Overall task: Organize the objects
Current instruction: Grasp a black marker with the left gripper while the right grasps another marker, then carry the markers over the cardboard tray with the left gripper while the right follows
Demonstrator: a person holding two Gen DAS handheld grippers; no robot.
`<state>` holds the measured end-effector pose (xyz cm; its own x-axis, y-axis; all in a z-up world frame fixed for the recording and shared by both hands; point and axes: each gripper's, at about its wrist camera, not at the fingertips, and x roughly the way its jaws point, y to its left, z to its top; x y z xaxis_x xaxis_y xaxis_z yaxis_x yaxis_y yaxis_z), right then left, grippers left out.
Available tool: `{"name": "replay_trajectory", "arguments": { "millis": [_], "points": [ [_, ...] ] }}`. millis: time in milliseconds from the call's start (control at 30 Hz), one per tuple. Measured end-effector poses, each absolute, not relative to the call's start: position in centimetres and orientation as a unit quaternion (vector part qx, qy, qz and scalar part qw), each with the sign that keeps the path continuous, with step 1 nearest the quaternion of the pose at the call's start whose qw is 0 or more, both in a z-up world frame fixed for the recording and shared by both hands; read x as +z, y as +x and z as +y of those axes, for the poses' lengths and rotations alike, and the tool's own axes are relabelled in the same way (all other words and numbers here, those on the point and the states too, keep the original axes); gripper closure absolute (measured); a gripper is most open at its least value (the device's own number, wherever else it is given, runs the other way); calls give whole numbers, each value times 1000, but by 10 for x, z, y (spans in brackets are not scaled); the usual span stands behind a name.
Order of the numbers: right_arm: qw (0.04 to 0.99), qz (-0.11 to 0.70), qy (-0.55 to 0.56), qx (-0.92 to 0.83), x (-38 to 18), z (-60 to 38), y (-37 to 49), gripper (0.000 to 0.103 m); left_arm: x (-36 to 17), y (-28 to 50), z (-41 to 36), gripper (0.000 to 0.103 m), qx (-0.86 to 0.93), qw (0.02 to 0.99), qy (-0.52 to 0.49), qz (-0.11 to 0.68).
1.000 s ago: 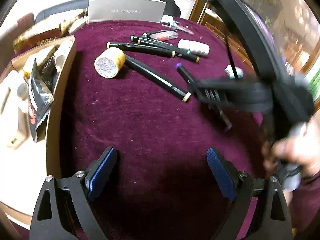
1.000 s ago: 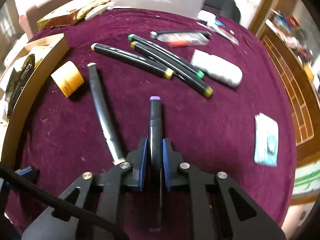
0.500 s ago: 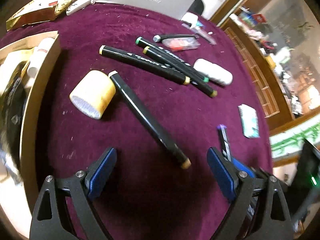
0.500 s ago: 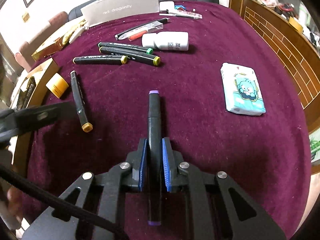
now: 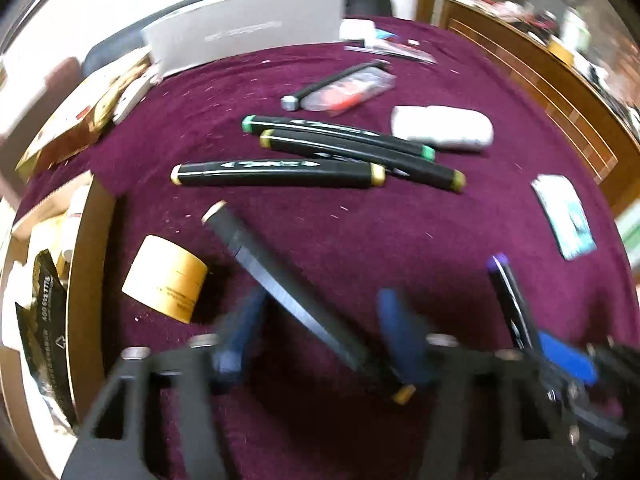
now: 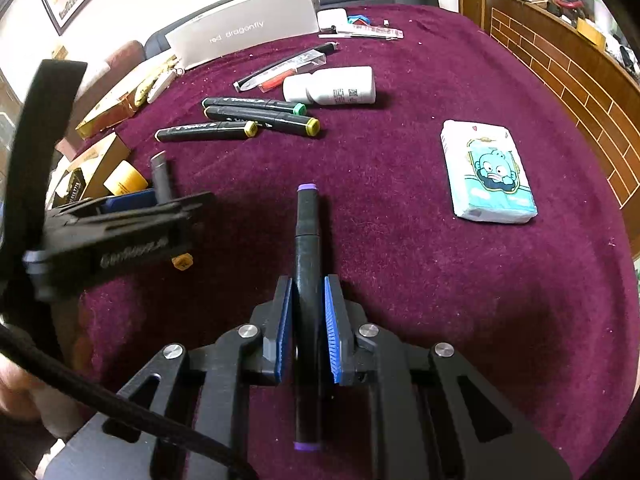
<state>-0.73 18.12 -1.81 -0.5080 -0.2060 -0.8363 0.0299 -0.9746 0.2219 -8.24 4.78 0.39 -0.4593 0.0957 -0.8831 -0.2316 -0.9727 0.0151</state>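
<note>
The right gripper (image 6: 306,322) was clamped tight on a purple-capped marker (image 6: 307,240), which jutted straight ahead past its pads. The left gripper (image 5: 320,328), its jaws just closing, straddled an orange-capped marker (image 5: 296,284) lying slantwise on the maroon cloth (image 5: 400,240); blur hid whether the pads pressed it. A yellow tape roll (image 5: 164,274) sat just left of its fingers
</note>
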Motion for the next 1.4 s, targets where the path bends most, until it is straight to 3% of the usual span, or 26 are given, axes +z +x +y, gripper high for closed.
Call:
{"name": "replay_trajectory", "arguments": {
  "millis": [33,67,400,500,567,700,733,800,867,1200,1400],
  "points": [
    [70,-92,491,-864,-18,182,-7,91,5,-80,48,81,848,103,-515,67],
    [72,-95,491,-863,-18,183,-7,91,6,-78,45,84,843,112,-522,63],
    [71,-115,489,-862,-19,187,-6,91,7,-79,39,81,842,131,-520,54],
    [67,-114,490,-862,-19,186,-6,91,6,-79,53,65,850,128,-505,76],
    [64,-113,491,-861,-18,185,-6,91,4,-77,61,45,852,132,-500,82],
    [58,-111,492,-862,-18,183,-6,91,2,-72,64,39,866,121,-478,80],
    [57,-111,492,-862,-18,183,-6,91,2,-71,63,40,867,124,-476,80],
    [55,-109,492,-862,-17,182,-5,91,3,-69,59,52,870,127,-470,79],
    [53,-108,491,-863,-16,181,-5,90,7,-68,50,90,871,128,-469,74],
    [23,-100,482,-870,-14,171,-2,90,16,-54,-12,92,866,144,-479,-6],
    [39,-143,479,-865,-14,178,3,91,27,-29,-29,92,867,162,-469,-37]
  ]
}}
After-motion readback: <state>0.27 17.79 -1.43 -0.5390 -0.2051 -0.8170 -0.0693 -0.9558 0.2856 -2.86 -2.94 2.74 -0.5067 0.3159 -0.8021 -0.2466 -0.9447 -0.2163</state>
